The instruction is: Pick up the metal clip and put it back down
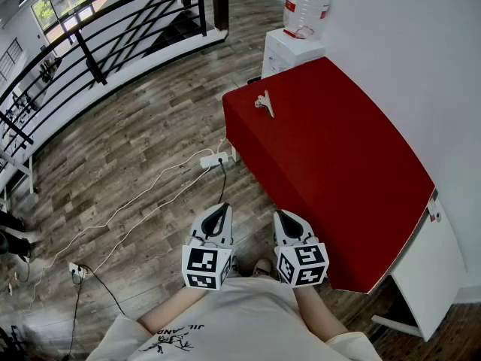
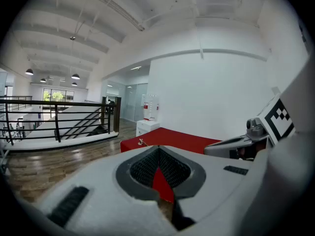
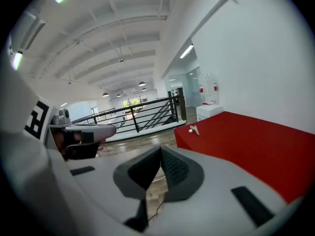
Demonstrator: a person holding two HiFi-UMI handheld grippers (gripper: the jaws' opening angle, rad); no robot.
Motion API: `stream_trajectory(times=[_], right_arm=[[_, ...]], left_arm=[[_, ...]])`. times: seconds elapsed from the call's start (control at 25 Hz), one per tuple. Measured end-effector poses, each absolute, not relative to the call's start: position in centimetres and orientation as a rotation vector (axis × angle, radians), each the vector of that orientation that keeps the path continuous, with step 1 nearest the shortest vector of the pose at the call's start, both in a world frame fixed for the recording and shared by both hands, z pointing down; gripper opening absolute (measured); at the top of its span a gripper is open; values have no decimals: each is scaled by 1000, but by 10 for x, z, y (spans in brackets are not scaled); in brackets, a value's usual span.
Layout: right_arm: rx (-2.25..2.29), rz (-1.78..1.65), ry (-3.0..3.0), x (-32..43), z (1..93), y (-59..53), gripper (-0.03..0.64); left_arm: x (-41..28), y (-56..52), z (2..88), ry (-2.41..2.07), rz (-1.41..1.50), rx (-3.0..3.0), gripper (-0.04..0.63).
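Observation:
The metal clip [image 1: 264,103] lies near the far left corner of the red table [image 1: 338,171]. It looks small and distant in both gripper views, clip [image 2: 142,142] and clip [image 3: 193,129]. My left gripper [image 1: 220,210] and right gripper [image 1: 282,216] hang side by side over the wooden floor, close to my body and short of the table's near left edge. Both point toward the table. The left gripper [image 2: 158,149] is shut with nothing between its jaws, and so is the right gripper [image 3: 160,150].
A white cabinet [image 1: 289,51] with a water bottle [image 1: 307,4] stands beyond the table. A power strip [image 1: 214,159] and cables lie on the floor by the table's left side. A black railing [image 1: 113,36] runs at the far left; a white wall borders the right.

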State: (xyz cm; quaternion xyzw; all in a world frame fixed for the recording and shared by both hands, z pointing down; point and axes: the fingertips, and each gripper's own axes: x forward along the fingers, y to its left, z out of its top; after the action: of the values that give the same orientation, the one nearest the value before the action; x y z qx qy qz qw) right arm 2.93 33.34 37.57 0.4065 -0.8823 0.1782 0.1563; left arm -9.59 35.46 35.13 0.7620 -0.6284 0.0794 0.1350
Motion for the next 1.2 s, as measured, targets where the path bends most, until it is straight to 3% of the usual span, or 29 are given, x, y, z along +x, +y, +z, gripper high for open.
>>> stream_trajectory(times=[0.56, 1.2], right_arm=[[1189, 496, -2498, 0, 383, 279, 6], [1116, 445, -2548, 0, 381, 38, 6]], left_arm=[[-138, 310, 366, -1801, 237, 2196, 6], [-147, 87, 366, -1890, 235, 2122, 6]])
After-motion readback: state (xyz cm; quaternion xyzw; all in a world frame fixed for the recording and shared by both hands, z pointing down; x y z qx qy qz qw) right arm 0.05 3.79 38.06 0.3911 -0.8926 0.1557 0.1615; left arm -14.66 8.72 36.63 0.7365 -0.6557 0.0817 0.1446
